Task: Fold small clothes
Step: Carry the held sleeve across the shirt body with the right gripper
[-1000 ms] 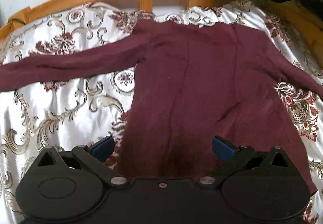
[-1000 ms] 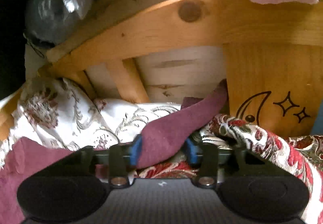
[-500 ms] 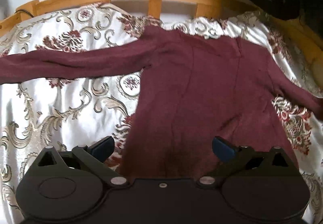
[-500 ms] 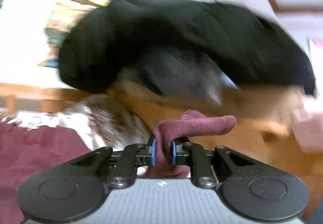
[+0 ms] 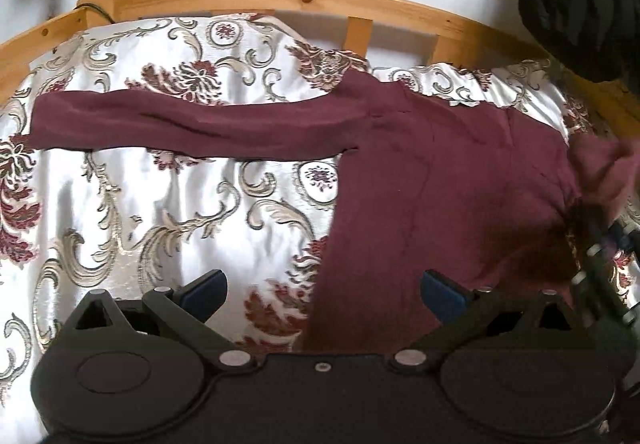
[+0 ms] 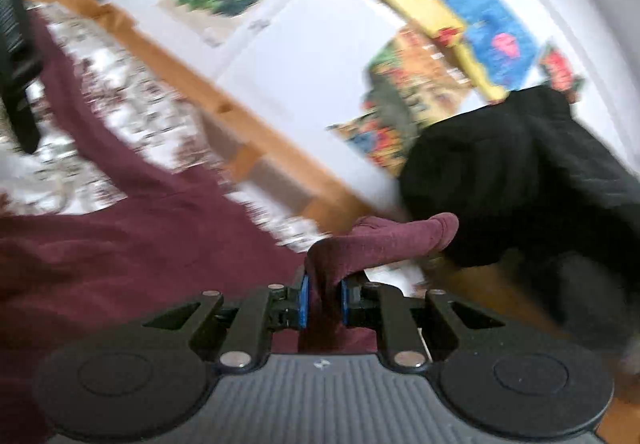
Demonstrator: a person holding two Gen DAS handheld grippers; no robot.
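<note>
Floral bedspread (image 5: 168, 212) carries maroon top (image 5: 432, 180), laid flat, one sleeve stretched left. Posters (image 6: 432, 56) blurred, no readable writing. Left gripper (image 5: 322, 290) wide, empty. Right gripper (image 6: 323, 302) pinches sleeve cuff (image 6: 384, 240), swung from the footboard over the body since before.

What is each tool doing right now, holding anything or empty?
Left tool: open, holding nothing, over the maroon shirt.
Right tool: shut on the shirt's sleeve end.
</note>
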